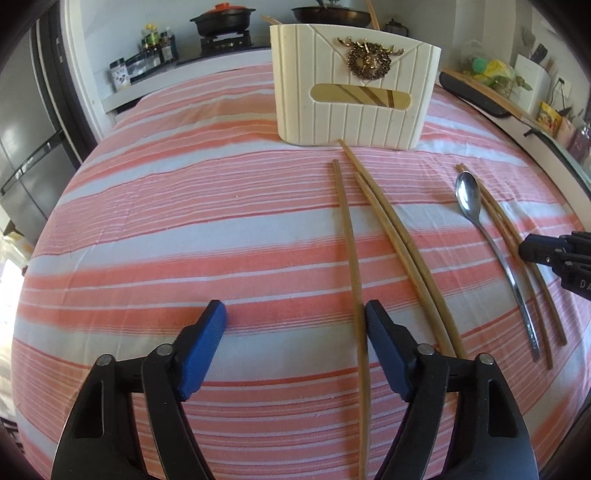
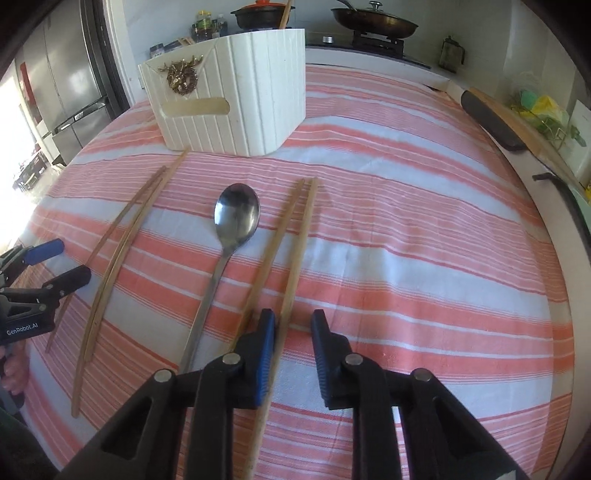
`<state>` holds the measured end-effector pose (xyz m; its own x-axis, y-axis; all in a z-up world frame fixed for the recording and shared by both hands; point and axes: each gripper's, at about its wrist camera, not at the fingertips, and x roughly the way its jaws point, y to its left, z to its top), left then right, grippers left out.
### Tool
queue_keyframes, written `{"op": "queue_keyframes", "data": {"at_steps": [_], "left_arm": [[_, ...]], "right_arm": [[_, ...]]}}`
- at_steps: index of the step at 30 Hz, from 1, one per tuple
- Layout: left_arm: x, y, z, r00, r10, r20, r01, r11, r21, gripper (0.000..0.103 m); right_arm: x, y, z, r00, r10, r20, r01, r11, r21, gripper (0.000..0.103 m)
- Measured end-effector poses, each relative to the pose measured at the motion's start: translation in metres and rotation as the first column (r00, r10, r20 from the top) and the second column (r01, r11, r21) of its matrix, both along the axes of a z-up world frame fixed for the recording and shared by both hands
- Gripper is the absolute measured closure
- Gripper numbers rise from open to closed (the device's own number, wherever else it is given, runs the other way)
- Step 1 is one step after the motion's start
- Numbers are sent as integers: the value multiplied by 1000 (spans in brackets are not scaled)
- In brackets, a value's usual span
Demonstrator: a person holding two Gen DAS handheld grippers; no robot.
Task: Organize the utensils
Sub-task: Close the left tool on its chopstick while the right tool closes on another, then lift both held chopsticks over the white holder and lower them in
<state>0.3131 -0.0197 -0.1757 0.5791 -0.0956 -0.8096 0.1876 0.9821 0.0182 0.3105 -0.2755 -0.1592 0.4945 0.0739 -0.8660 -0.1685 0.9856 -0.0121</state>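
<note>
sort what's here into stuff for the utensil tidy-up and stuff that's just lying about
For the job: spoon, chopsticks by the spoon, three more chopsticks on the cloth, cream utensil box.

Just lying about: lidded black pot, frying pan, bottles and jars, fridge.

We see a woven cloth (image 1: 184, 229) – matt, striped; wooden chopsticks (image 1: 349, 236), smooth, dull; a glossy metal spoon (image 2: 236, 218); a ribbed matt plastic holder (image 1: 354, 107) – shiny metallic emblem (image 1: 369, 59); ridged gripper pads (image 1: 207, 347).
</note>
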Motion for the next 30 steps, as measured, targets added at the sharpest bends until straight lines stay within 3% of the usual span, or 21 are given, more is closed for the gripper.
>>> {"op": "queue_keyframes", "data": {"at_steps": [1,3,5,14,16,18,20,21,24,28,29,30], "left_arm": [[0,-3,1,1000,-13,1,13,1000,2,45],[-2,-8,3,1000,-29,0,29,1000,4,85],[-6,-11,4,1000,-31,3,31,999,33,98],[-41,24,8,997,-20,-69,19,1000,-11,96],[-38,25,10,994,-50,-94,48,999,-20,86],[-32,23,14,993,-73,-92,73,997,-8,55],[-21,18,18,991,-109,-84,111,994,20,47],[-14,16,18,989,-118,-90,123,992,42,47],[9,12,11,980,-144,-138,156,984,80,47],[41,12,8,967,-159,-198,169,985,34,45],[49,12,9,965,-154,-213,163,986,27,48],[57,12,9,963,-150,-223,158,987,18,59]], "right_arm": [[0,2,0,1000,11,0,-11,1000,-18,89],[-1,3,1,1000,23,5,-23,997,-69,96],[-5,-1,2,1000,2,6,-1,997,-77,97],[-50,-23,9,997,-18,-73,13,998,-63,96],[-53,-27,10,995,-9,-104,5,999,-38,95],[-49,-29,11,991,6,-131,-9,1000,-24,86],[-41,-29,13,989,22,-143,-26,999,-31,73],[-36,-27,14,988,35,-151,-42,998,-40,69],[-19,-19,12,981,74,-180,-89,993,-75,69],[13,-14,6,977,85,-195,-101,992,-74,69],[23,-14,6,977,76,-197,-91,994,-67,69],[31,-14,7,979,69,-194,-81,995,-53,73]]}}
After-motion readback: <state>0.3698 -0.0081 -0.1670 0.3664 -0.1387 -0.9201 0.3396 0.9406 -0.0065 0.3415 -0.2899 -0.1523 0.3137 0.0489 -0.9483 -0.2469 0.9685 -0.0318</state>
